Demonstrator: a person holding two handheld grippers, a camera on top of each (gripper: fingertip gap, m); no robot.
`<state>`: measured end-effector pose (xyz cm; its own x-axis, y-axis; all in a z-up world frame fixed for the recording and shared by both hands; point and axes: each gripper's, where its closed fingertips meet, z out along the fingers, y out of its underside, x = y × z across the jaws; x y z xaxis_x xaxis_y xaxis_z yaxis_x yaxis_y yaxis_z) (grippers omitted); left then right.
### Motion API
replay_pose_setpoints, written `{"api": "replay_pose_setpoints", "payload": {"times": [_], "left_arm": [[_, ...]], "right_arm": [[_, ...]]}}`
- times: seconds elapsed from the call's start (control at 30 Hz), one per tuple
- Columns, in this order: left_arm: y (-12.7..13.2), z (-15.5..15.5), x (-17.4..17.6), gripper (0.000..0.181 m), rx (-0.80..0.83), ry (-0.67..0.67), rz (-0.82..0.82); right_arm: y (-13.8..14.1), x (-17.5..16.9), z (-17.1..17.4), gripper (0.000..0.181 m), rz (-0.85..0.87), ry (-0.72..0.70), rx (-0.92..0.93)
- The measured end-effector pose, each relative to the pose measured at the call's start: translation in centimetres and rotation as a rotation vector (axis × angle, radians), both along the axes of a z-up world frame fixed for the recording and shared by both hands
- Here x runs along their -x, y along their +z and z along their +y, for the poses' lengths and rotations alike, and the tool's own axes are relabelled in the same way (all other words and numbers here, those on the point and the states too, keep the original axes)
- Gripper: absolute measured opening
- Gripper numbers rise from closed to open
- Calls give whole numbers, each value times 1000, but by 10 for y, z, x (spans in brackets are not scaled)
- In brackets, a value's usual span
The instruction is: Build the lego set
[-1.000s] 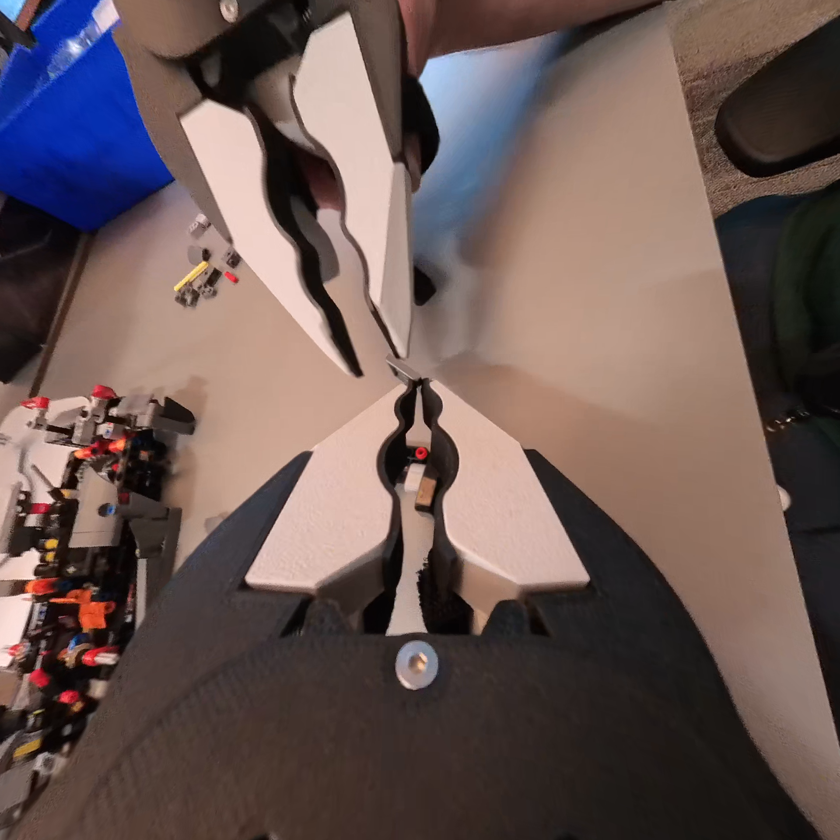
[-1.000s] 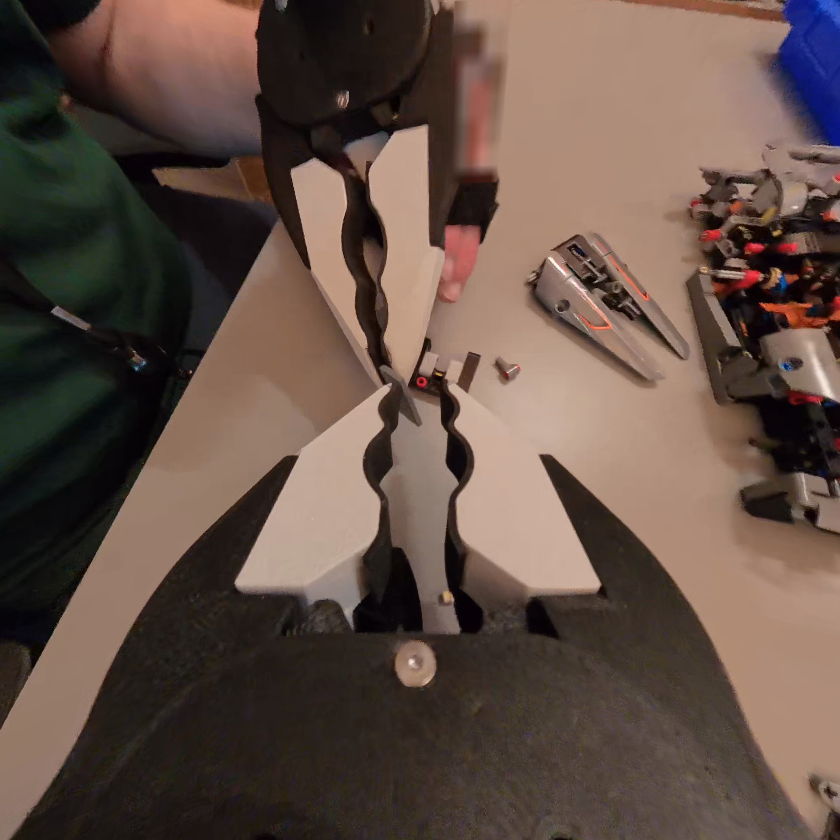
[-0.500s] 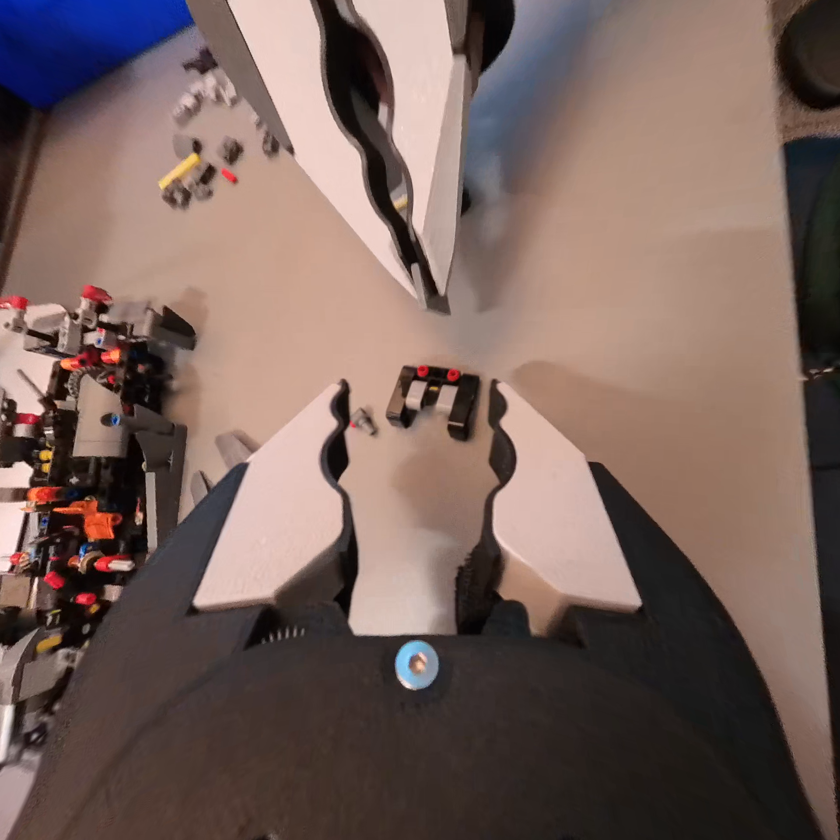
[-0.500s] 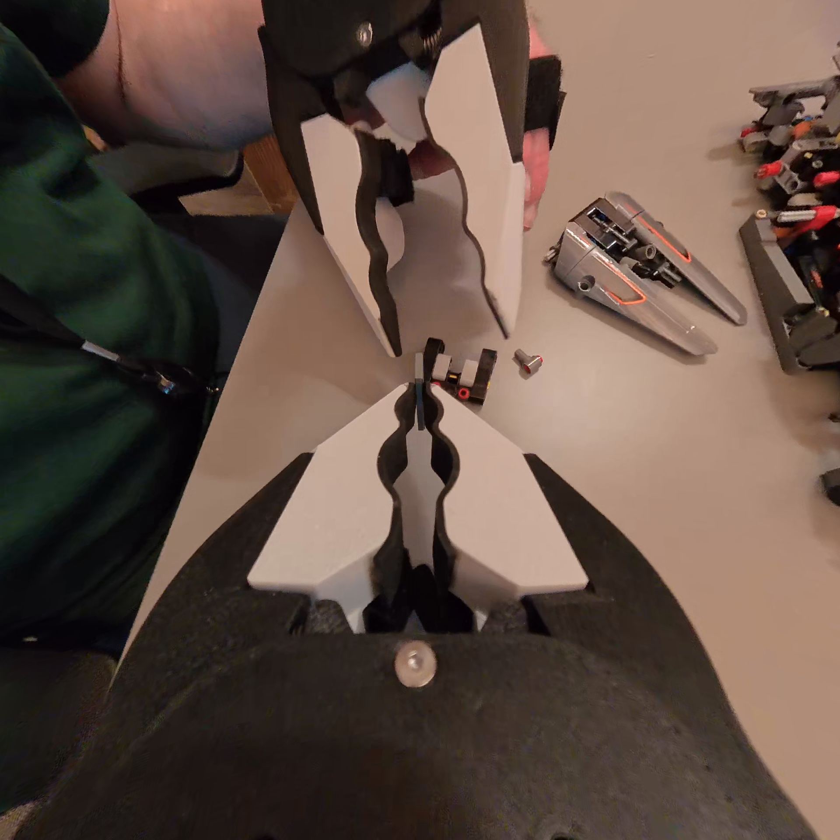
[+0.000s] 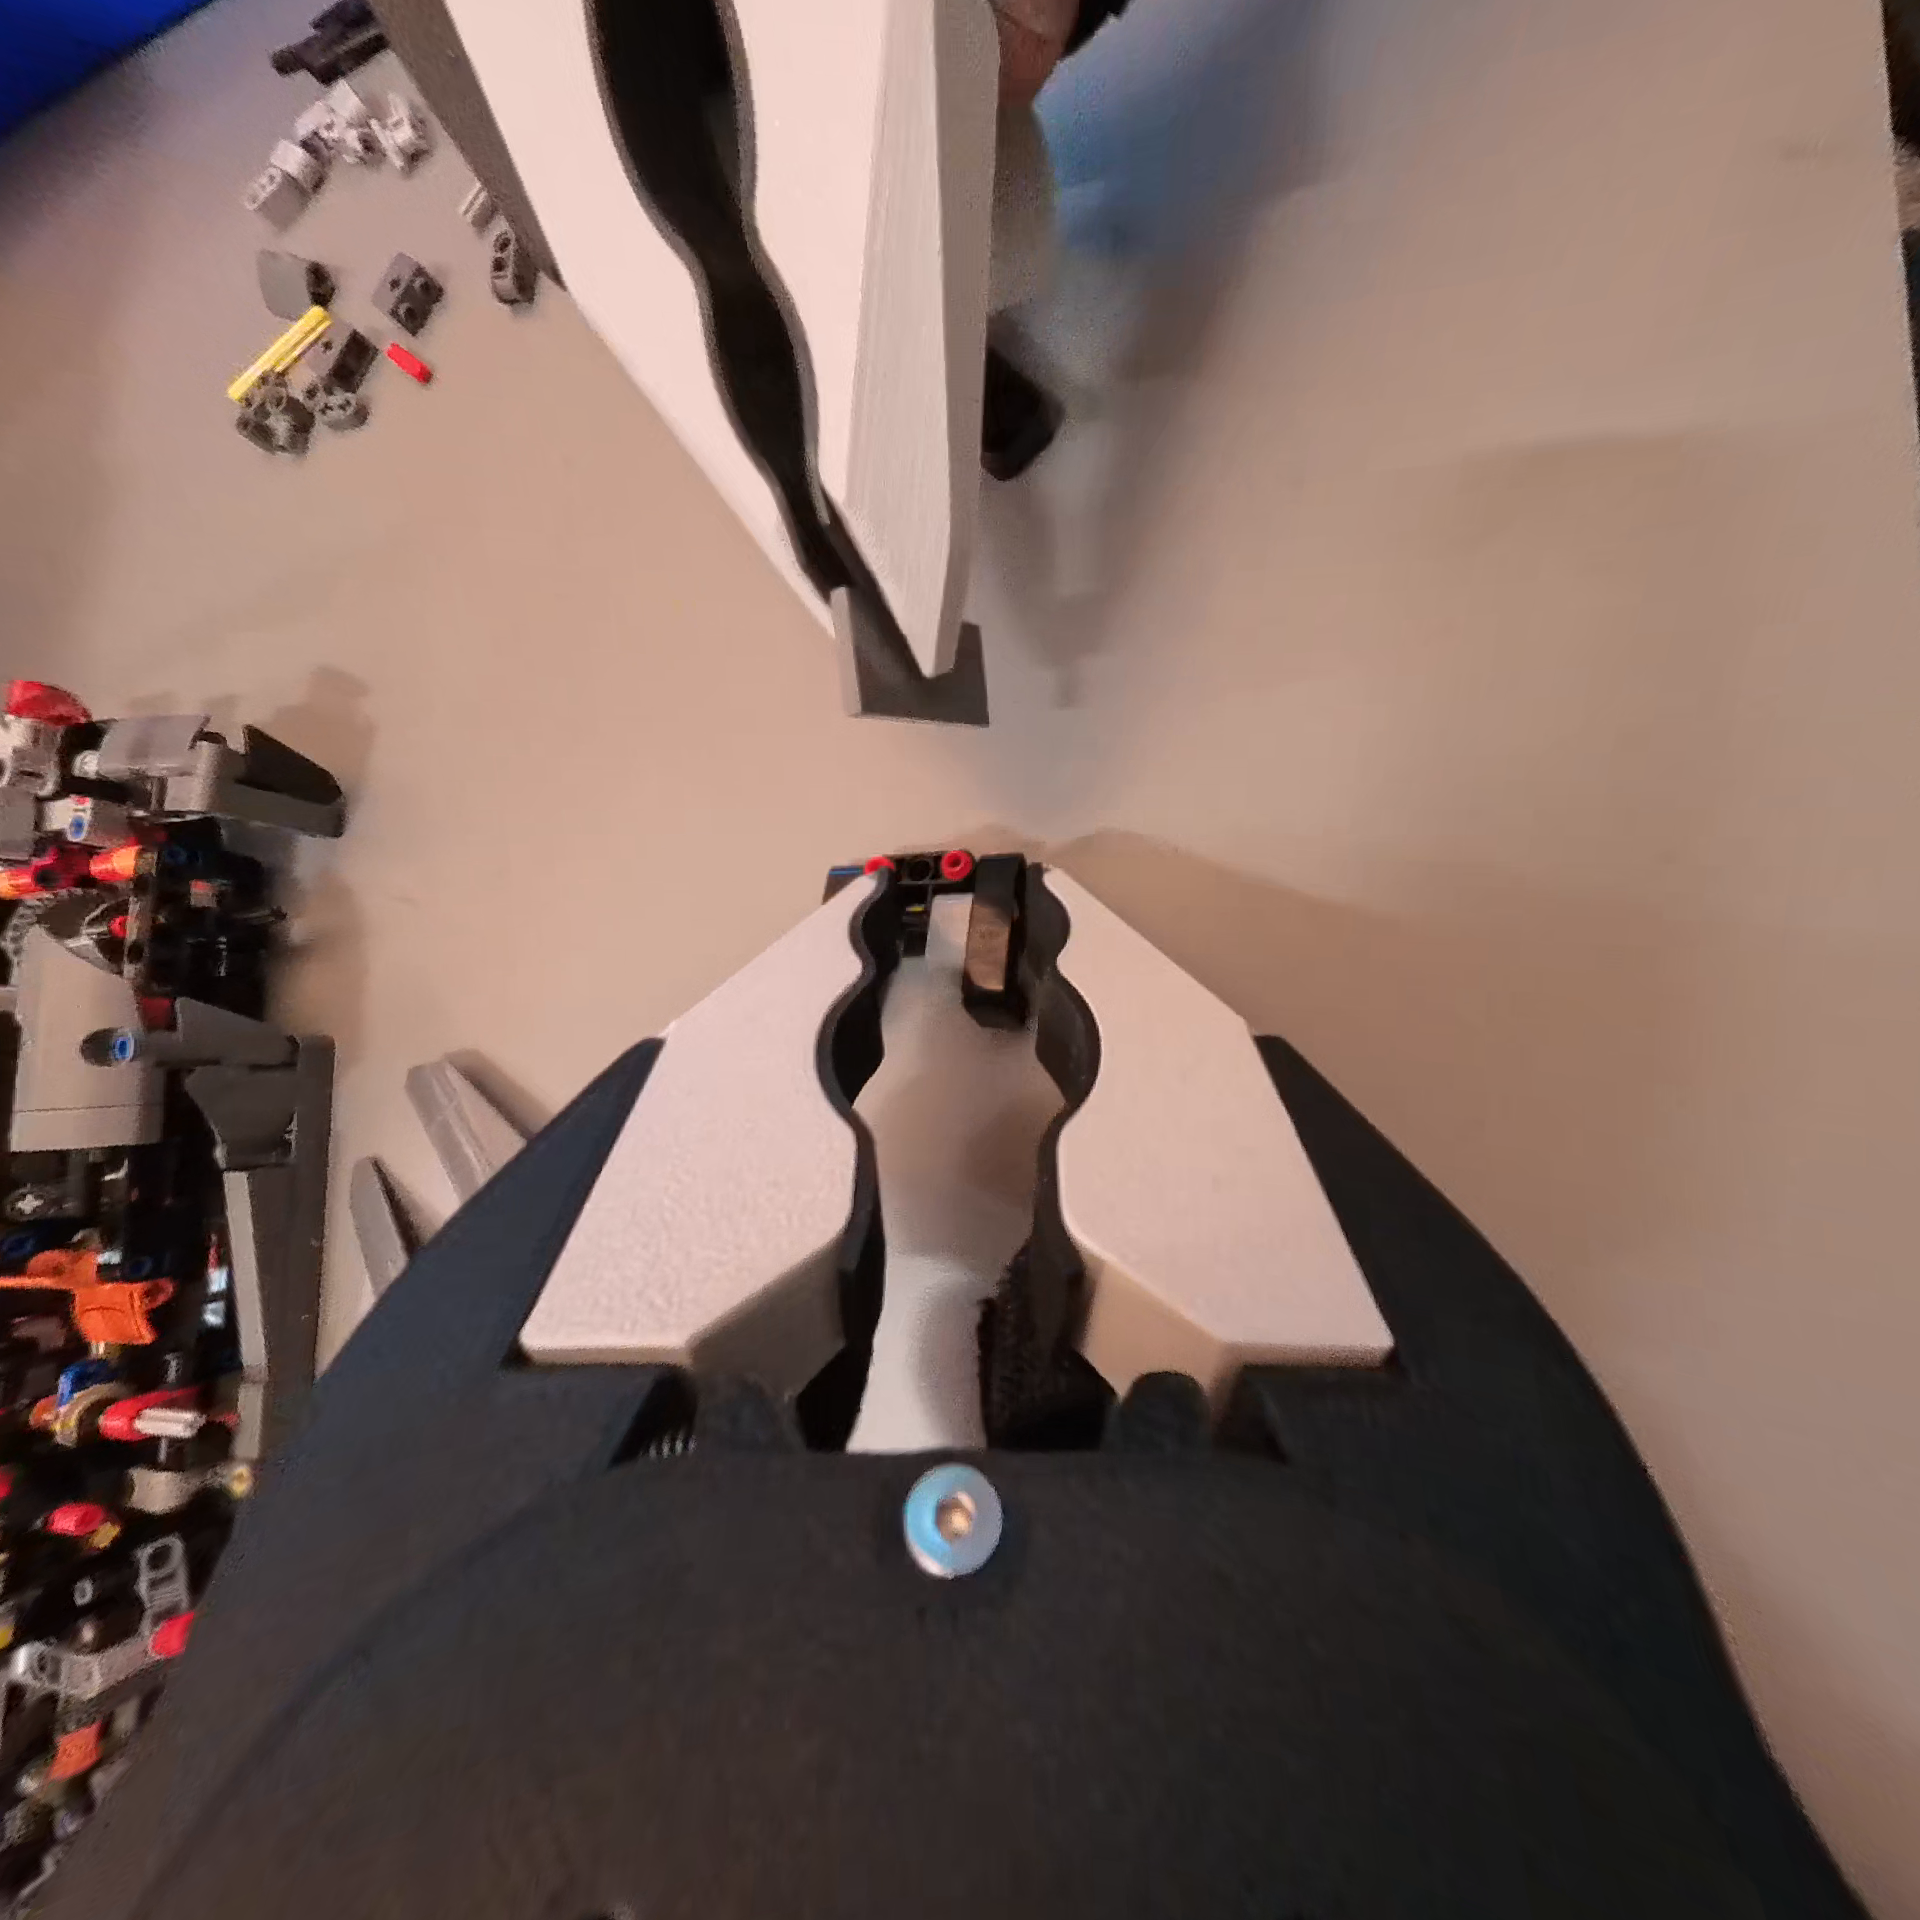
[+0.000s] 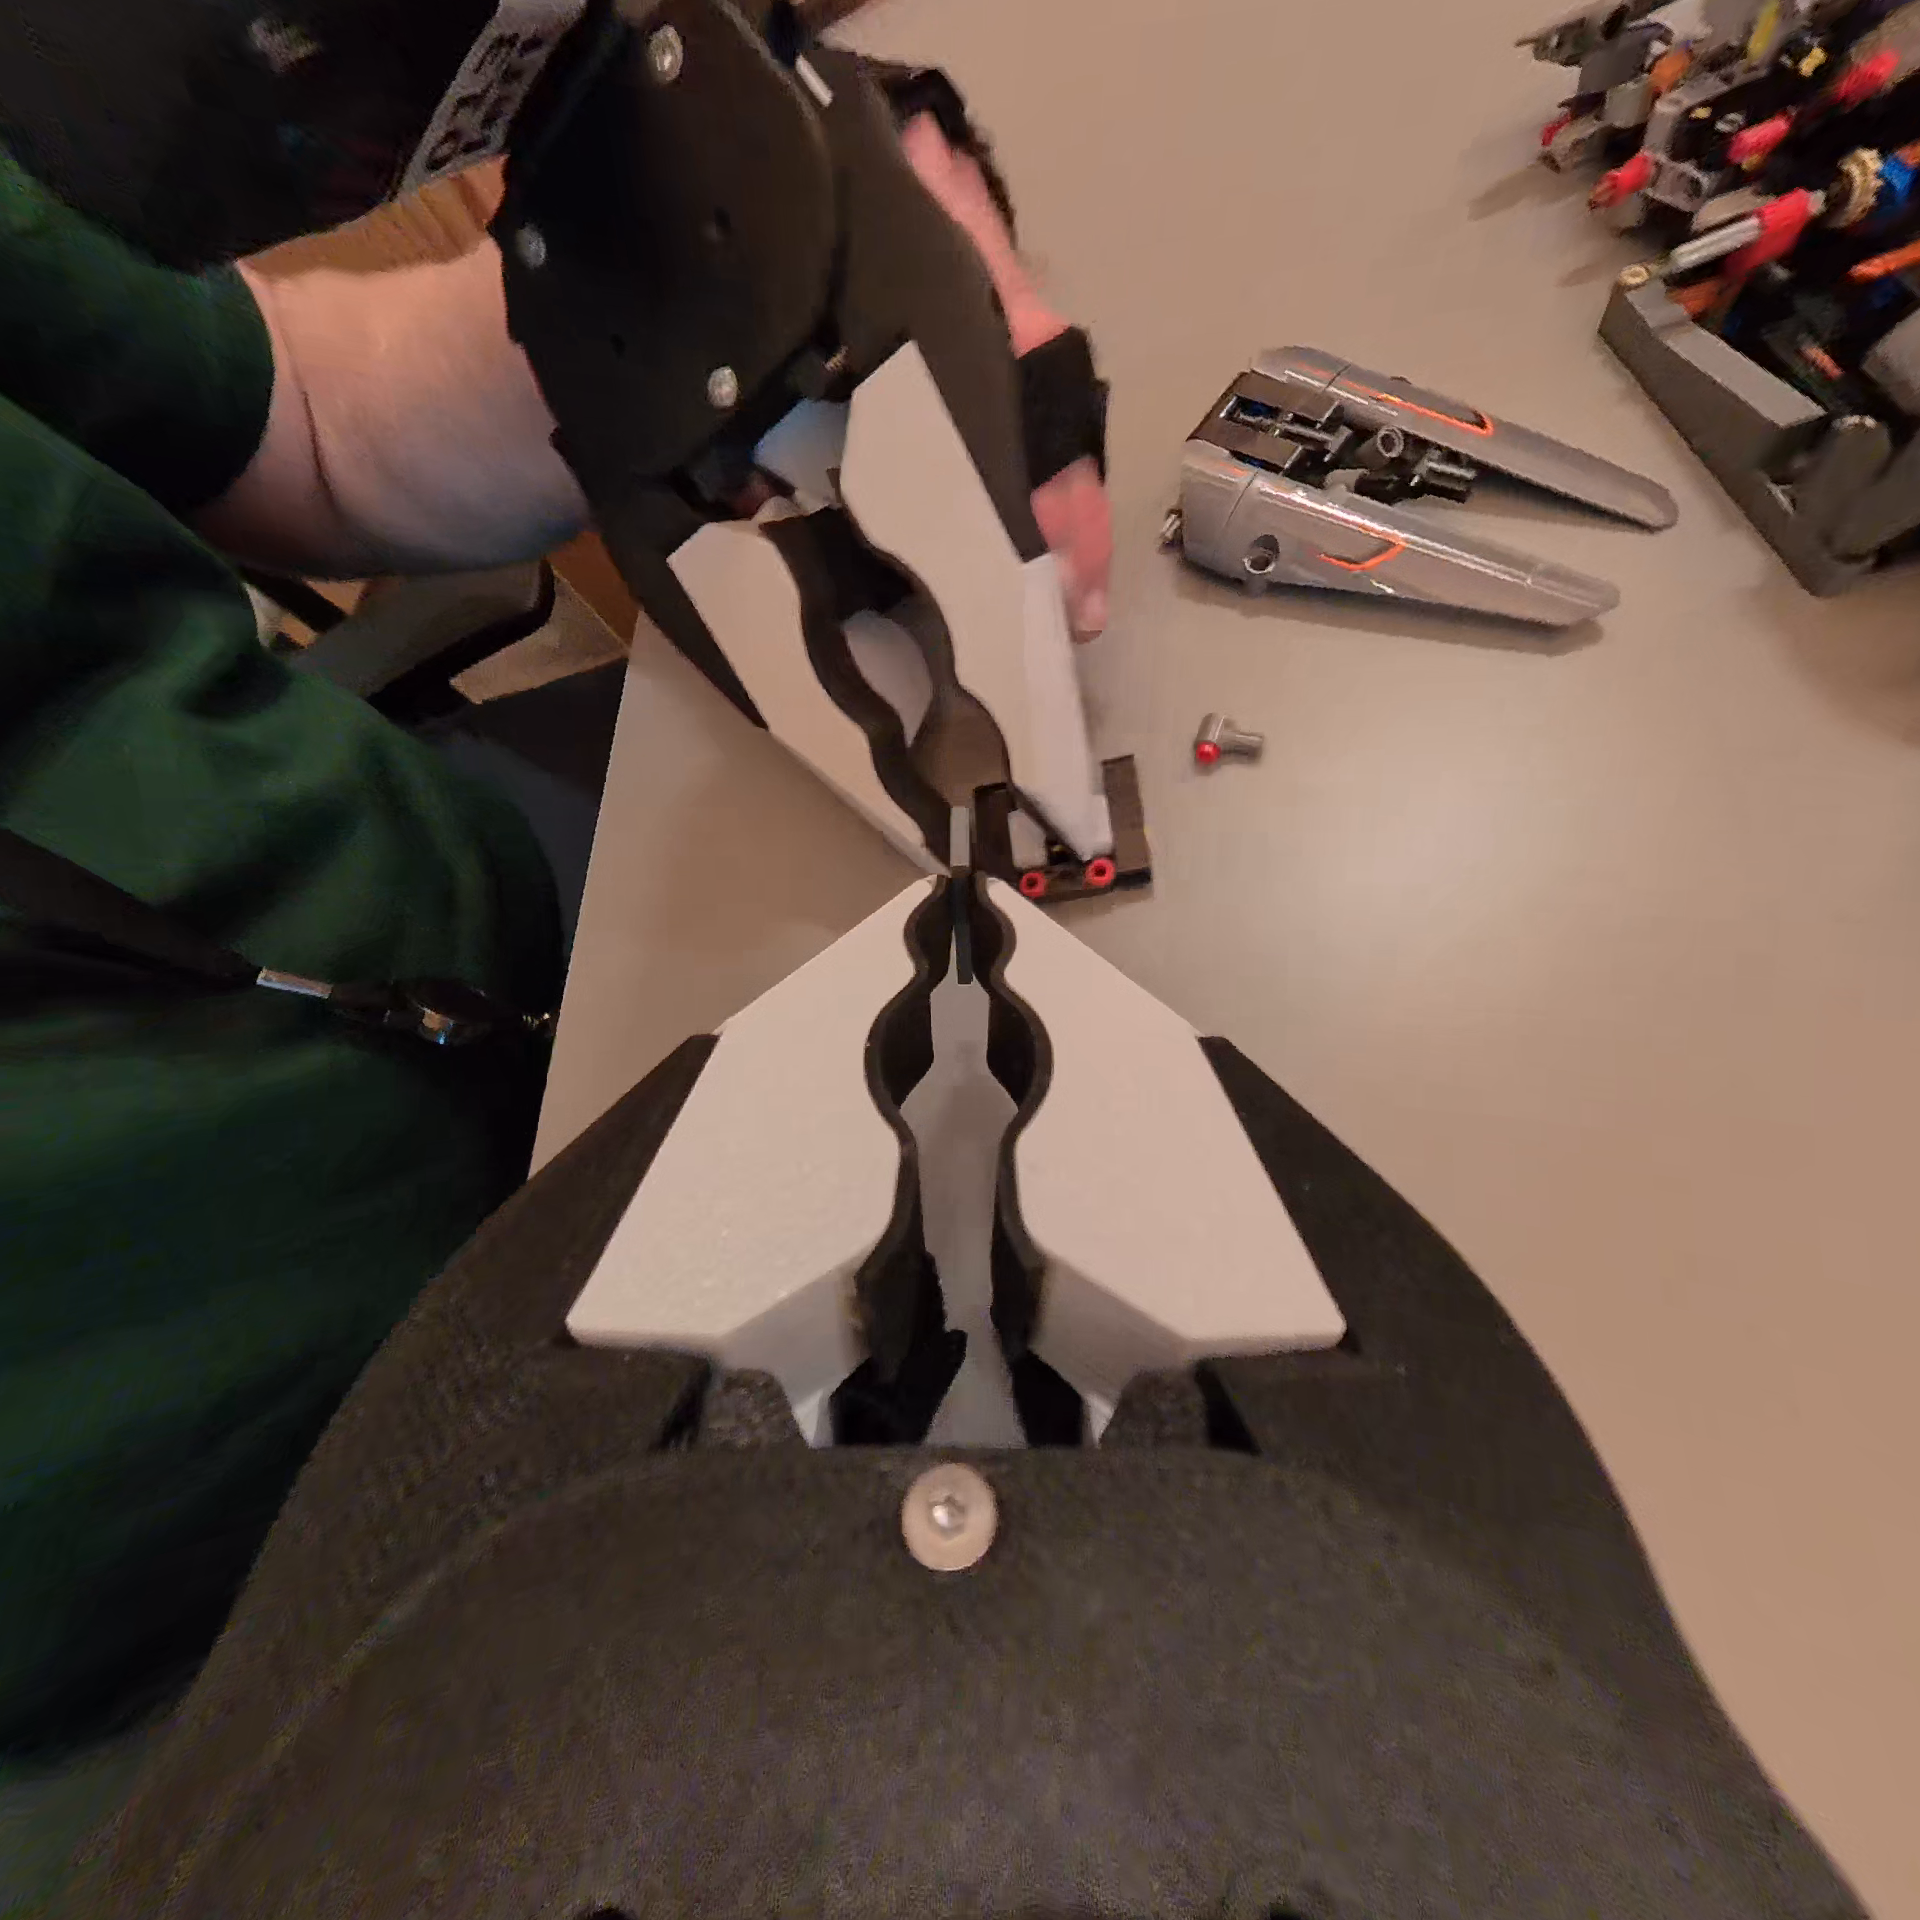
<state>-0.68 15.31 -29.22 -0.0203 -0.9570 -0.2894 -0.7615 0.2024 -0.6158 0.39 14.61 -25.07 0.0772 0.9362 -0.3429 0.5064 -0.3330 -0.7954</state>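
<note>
A black U-shaped lego frame [image 5: 940, 878] with two red pins lies on the table near its front edge. My left gripper [image 5: 940, 894] has its fingers closed against both sides of the frame. It also shows in the right wrist view [image 6: 1013, 831], with the frame [image 6: 1127, 821] under its tips. My right gripper [image 6: 961, 894] is shut on a thin grey plate [image 6: 961, 920], held on edge just in front of the frame. In the left wrist view the right gripper [image 5: 904, 644] hangs above with the grey plate [image 5: 914, 686].
A small grey pin with a red tip [image 6: 1226, 743] lies right of the frame. A grey wing assembly [image 6: 1403, 488] with orange lines lies beyond it. The large lego model [image 5: 135, 1039] stands at the left. Loose small parts [image 5: 332, 343] lie far left. A person's green sleeve [image 6: 208, 831] is off the table edge. The gap from one gripper's tips to the other's is roughly 4 cm. The large lego model [image 5: 135, 1039] is about 15 cm from my left fingertips.
My left gripper let go of the grey plate to the right gripper, opened wide, then closed around the black frame. My right gripper closed on the plate and stays just in front of the frame.
</note>
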Motion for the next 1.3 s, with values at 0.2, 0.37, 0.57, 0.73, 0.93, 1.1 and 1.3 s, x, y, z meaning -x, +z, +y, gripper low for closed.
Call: {"api": "replay_pose_setpoints", "payload": {"times": [0.2, 0.37, 0.57, 0.73, 0.93, 1.1, 1.3], "left_arm": [[15, 4, -3, 47, -35, 9, -42], [1, 15, 3, 56, 29, 31, 69], [-4, 9, 2, 39, 154, 28, 78], [-3, 10, 2, 39, 107, 40, 56], [18, 11, -8, 38, -105, 45, -70], [33, 9, -12, 39, -284, 40, -115], [50, 11, -13, 39, -427, 35, -149]], "right_arm": [[0, -3, 1, 0, 11, -8, 18], [0, -5, 1, 0, 33, -18, 26], [-2, -6, 2, 0, 33, -29, 54], [-2, -2, 4, 0, 35, -36, 87], [-1, 6, 5, 0, 48, -64, 163], [9, 8, 7, 0, 125, -97, 228], [22, 1, 9, 0, 213, -142, 305]]}}
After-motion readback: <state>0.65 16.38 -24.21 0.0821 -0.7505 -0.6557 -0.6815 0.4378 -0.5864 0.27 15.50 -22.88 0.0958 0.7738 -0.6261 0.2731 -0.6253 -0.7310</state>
